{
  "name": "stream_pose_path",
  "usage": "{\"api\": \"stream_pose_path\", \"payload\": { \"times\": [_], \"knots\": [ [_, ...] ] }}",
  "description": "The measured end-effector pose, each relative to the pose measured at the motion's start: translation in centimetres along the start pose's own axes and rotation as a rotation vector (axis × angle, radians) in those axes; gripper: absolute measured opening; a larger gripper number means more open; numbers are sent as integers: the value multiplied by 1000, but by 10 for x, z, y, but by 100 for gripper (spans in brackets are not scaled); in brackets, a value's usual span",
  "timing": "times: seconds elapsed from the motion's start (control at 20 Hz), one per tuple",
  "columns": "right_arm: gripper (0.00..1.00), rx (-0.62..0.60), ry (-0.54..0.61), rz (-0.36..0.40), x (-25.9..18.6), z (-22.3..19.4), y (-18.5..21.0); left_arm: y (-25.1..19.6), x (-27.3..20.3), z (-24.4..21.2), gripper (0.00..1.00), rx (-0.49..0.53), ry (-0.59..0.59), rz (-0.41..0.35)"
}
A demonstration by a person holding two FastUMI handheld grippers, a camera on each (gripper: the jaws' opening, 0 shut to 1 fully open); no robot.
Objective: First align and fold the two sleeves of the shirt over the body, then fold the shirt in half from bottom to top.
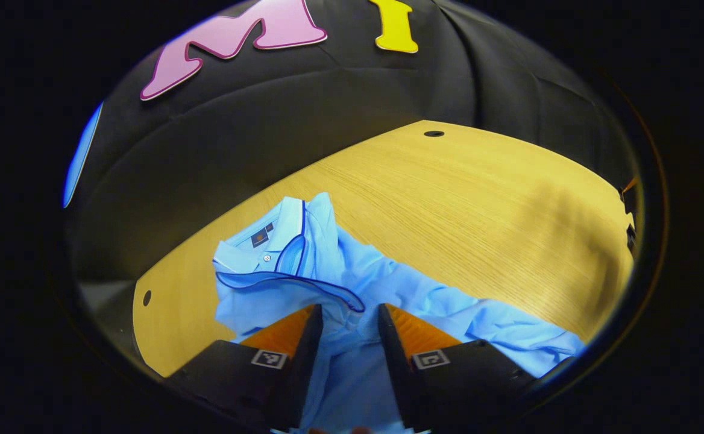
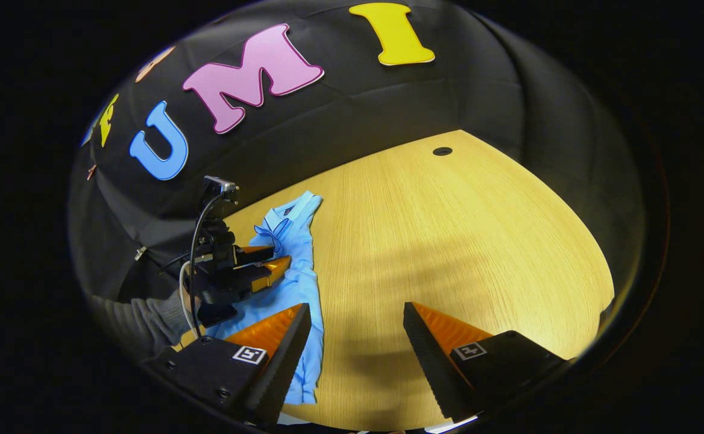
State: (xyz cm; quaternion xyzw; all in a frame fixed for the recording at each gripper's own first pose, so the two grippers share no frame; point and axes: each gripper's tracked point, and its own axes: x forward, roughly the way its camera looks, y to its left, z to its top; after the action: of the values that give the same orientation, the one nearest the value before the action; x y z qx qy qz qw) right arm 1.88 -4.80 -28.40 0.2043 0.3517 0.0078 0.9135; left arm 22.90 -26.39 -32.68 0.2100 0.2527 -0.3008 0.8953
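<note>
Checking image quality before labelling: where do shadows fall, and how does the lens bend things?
Left gripper view: a soft shadow darkens the table at right; shirt sharp, table edge bowed by fisheye. Right gripper view: striped shadows cross the table ahead of the right gripper; far edge curves strongly.

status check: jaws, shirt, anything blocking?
Left gripper open over shirt. Right gripper open above bare table. Shirt rumpled, collar showing. Nothing blocking.
</note>
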Motion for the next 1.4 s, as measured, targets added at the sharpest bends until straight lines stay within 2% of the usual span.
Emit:
{"api": "stream_pose_path", "payload": {
  "times": [0.1,0.2,0.45,0.65,0.8,1.1,1.4],
  "knots": [
    [96,-2,0,4,-1,0,2,-1,-4,1,87,0,-3,3],
    [96,-7,-9,12,-1,-3,7,-2,-12,4,97,-14,-17,3],
    [96,-48,-2,40,-12,-12,21,9,-75,16,98,-80,-108,24],
    [96,-86,17,58,-26,-26,36,29,-148,-6,97,-182,-130,43],
    [96,-98,53,75,-34,-50,52,51,-194,-41,97,-202,-106,101],
    [96,-160,156,88,-41,-115,82,62,-259,-138,97,-289,18,148],
    [96,-186,211,62,-44,-155,97,57,-275,-213,97,-311,132,135]
  ]
}}
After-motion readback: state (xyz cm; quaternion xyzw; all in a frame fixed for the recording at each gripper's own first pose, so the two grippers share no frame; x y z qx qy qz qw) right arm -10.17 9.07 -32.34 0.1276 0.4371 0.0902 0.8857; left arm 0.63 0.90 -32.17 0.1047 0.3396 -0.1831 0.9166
